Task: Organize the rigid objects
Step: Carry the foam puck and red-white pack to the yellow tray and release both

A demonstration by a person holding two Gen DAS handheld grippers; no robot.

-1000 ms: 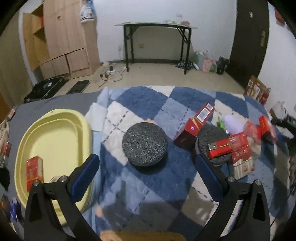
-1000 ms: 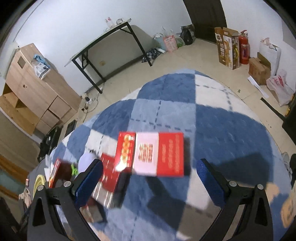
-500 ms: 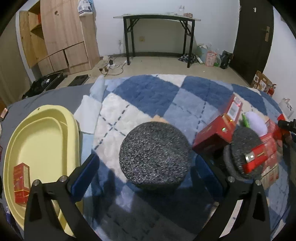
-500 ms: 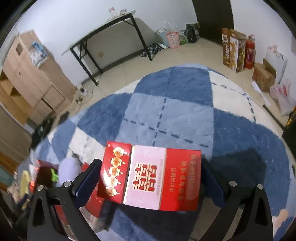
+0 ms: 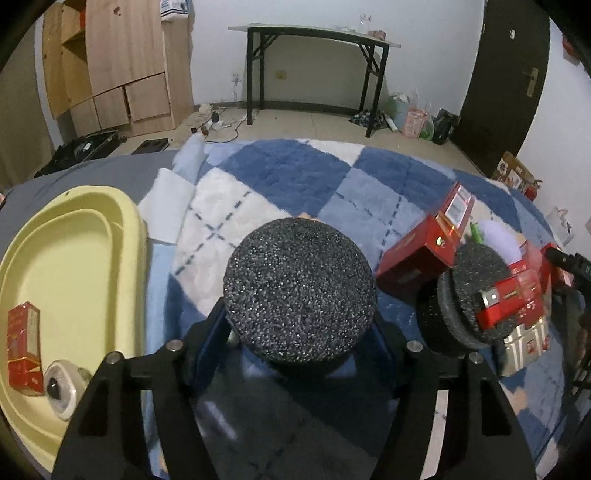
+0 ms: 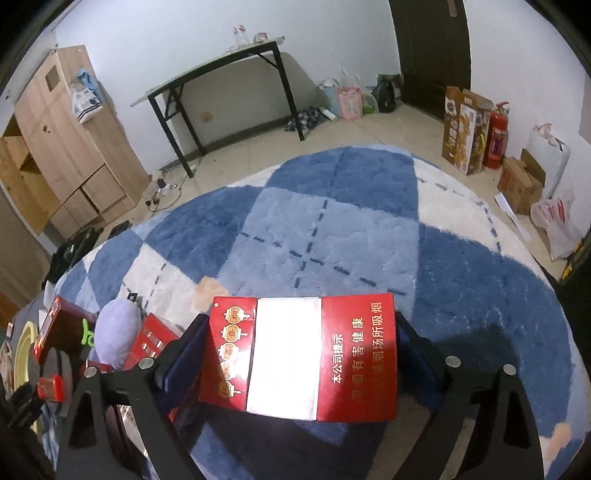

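My left gripper (image 5: 300,332) is shut on a round dark speckled disc (image 5: 300,288) and holds it over the blue checked blanket (image 5: 303,173). My right gripper (image 6: 301,350) is shut on a flat red and white box (image 6: 301,356) with Chinese print. A second dark disc (image 5: 471,291) lies to the right with a small red box (image 5: 508,301) on it. More red boxes (image 5: 430,243) and a lilac soft ball (image 5: 496,236) lie beside it. A yellow tray (image 5: 74,251) at left holds a small red box (image 5: 23,347) and a tape roll (image 5: 61,384).
The blanket (image 6: 332,229) spreads wide ahead of the right gripper. Beyond it are a black-legged table (image 5: 314,33), a wooden cabinet (image 5: 122,62), bags on the floor, cardboard boxes (image 6: 463,129) and a fire extinguisher (image 6: 496,134). A white cloth (image 5: 168,208) lies by the tray.
Both grippers have closed: the left onto the dark disc, the right onto the red and white box. Both objects now fill the space between the fingers.
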